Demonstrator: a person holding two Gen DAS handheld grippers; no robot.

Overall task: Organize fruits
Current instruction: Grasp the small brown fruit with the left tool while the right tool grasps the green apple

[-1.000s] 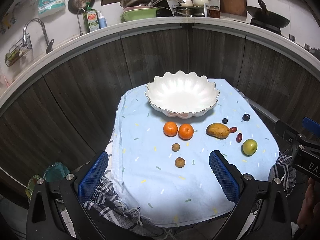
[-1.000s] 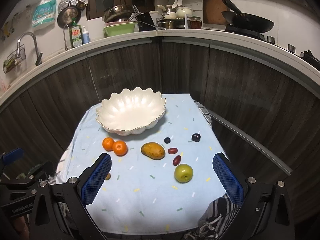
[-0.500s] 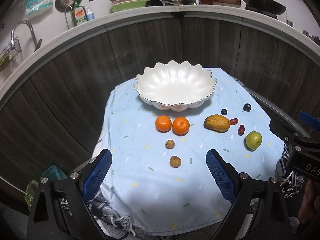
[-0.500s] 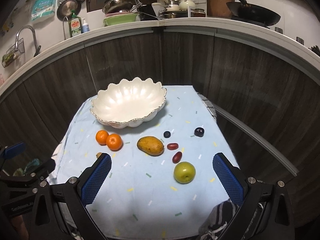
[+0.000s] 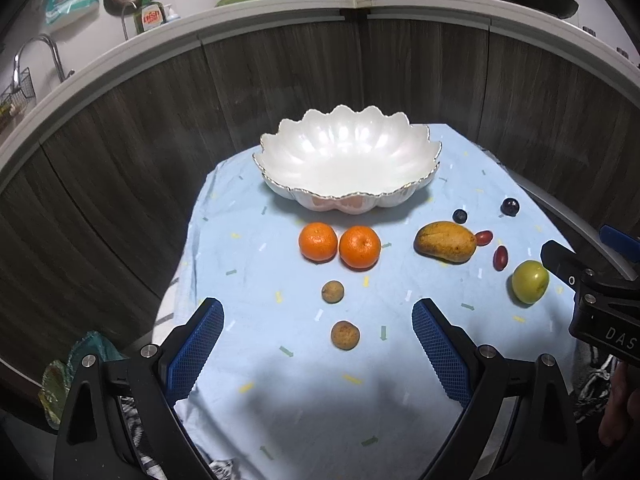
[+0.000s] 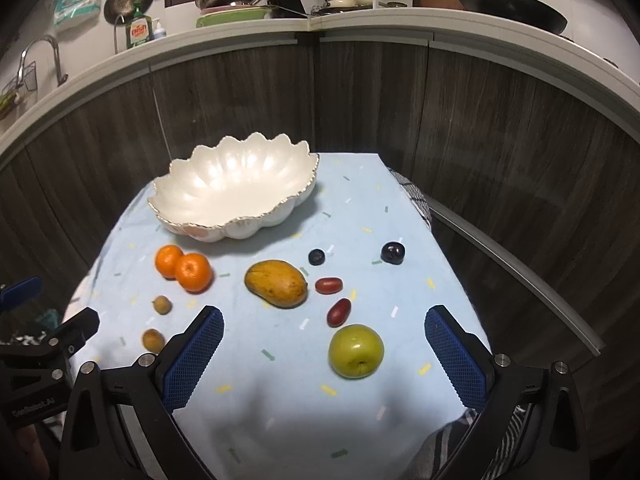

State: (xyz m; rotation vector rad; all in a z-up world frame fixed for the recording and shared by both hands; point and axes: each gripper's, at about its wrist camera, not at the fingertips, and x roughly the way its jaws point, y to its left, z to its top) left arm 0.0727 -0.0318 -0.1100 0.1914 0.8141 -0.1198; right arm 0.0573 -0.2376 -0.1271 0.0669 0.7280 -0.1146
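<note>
An empty white scalloped bowl (image 5: 348, 152) stands at the back of the blue tablecloth (image 5: 280, 380). In front of it lie two oranges (image 5: 318, 241), a mango (image 5: 445, 241), two red dates (image 5: 500, 258), two dark berries (image 5: 510, 207), a green apple (image 5: 530, 281) and two small brown fruits (image 5: 345, 335). My left gripper (image 5: 316, 304) hovers open over the brown fruits and holds nothing. My right gripper (image 6: 324, 310) is open and empty above the green apple (image 6: 356, 351) and the dates (image 6: 339, 312), with the mango (image 6: 276, 283) just beyond.
Dark wood cabinet fronts (image 5: 400, 80) curve closely behind the small table. A worktop (image 5: 280, 20) above them carries dishes, a wok and a sink tap. A checked cloth (image 6: 412, 192) hangs under the blue one at the table's edges.
Both grippers have sunk toward the table and come closer to the fruit, which now looks larger. No fruit has moved or been taken hold of.
</note>
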